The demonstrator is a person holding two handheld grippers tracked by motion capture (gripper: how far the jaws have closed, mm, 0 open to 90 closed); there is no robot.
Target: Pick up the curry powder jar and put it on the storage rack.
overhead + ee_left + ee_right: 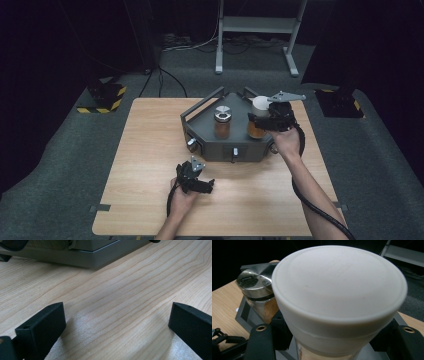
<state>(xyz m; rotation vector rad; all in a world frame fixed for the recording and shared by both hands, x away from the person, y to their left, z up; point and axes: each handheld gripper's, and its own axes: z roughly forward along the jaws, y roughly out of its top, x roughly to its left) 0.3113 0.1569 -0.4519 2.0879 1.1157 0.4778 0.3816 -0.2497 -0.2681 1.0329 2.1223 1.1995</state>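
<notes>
Left gripper: lies low over the wooden table, in front of the grey tray; jaws spread wide, nothing between them.
Left forearm: enters at the bottom edge, cut off there.
Steel-lidded jar: upright in the tray, brown contents; partly hidden behind the white lid in the right gripper view.
White-lidded jar: at the tray's right side, body largely hidden by the gripper; whether its base rests on the tray is unclear.
Right gripper: jaws clenched on the white-lidded jar below its lid.
Right forearm: stretched forward, cable trailing beneath.
</notes>
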